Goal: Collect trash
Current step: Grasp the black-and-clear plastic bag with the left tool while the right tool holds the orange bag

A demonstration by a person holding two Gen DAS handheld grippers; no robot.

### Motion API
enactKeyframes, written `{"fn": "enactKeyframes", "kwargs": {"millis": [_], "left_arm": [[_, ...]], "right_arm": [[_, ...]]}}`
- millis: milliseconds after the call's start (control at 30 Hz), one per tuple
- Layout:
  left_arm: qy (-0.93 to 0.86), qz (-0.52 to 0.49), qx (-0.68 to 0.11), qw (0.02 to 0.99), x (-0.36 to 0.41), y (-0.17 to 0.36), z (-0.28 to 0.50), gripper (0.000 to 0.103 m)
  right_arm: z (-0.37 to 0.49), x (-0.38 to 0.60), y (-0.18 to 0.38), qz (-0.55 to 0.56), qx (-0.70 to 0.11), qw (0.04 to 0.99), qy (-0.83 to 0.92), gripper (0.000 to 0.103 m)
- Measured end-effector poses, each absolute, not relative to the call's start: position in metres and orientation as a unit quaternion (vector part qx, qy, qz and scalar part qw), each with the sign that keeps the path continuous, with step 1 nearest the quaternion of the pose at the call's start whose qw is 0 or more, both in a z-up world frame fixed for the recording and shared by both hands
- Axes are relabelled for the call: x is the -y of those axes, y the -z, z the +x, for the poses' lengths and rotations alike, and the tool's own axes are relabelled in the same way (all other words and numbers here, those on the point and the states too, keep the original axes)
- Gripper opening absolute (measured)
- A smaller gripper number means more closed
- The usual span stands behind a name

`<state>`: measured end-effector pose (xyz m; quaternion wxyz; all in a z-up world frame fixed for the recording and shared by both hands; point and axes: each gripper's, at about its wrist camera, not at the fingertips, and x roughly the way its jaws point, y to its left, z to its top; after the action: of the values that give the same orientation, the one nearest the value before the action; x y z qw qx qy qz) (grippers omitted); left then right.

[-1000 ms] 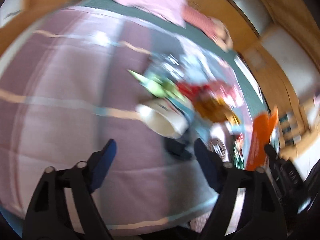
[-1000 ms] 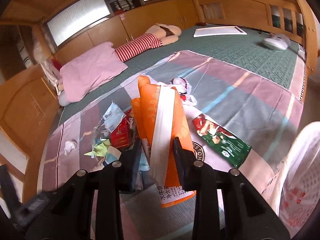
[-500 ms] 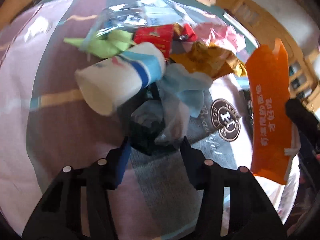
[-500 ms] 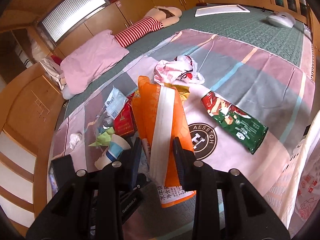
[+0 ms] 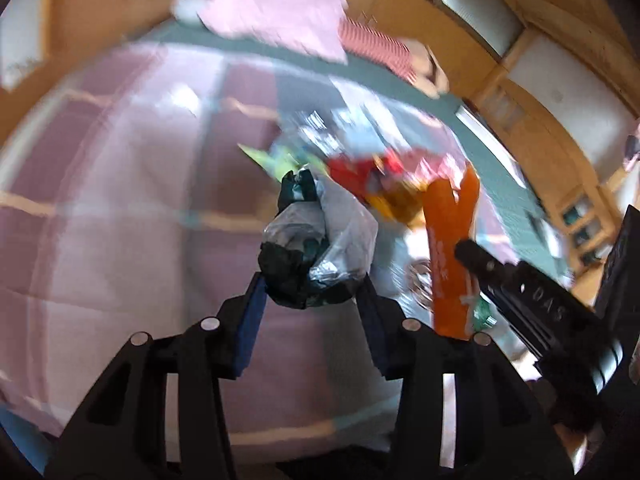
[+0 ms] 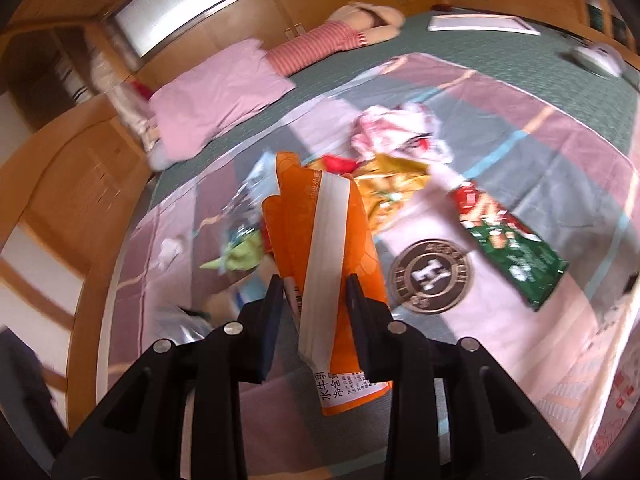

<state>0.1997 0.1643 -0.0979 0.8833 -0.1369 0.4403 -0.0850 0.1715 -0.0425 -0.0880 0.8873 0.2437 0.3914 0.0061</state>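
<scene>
Now: L gripper [image 5: 312,304] lifted crumpled bag [image 5: 316,248] off bedspread [image 5: 120,200] | R unchanged

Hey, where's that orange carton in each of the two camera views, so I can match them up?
Left wrist view: the orange carton stands right of centre, upright, beside the other hand-held gripper's black body, right of the crumpled plastic bag.
Right wrist view: the carton fills the centre, clamped between the right hand-held gripper fingers.
Shared landmark: the pink pillow at the bed's far end.
</scene>
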Motion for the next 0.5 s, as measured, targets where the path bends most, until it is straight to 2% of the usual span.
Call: {"fn": "enactKeyframes", "kwargs": {"millis": [100, 200, 500], "left_arm": [[0.029, -0.128, -0.420, 0.898, -0.187, 0.085, 0.189, 0.047], [0.008, -0.164, -0.424, 0.891, -0.211, 0.082, 0.186, 0.047], [0.001, -0.166, -0.425, 0.890, -0.214, 0.086, 0.185, 0.047]], "right_arm": [[0.176, 0.027, 0.089, 0.233, -0.404, 0.883, -0.049, 0.033], [0.182, 0.016, 0.097, 0.252, -0.428, 0.861, -0.110, 0.033], [0.184, 0.004, 0.096, 0.228, -0.439, 0.862, -0.113, 0.033]]}}
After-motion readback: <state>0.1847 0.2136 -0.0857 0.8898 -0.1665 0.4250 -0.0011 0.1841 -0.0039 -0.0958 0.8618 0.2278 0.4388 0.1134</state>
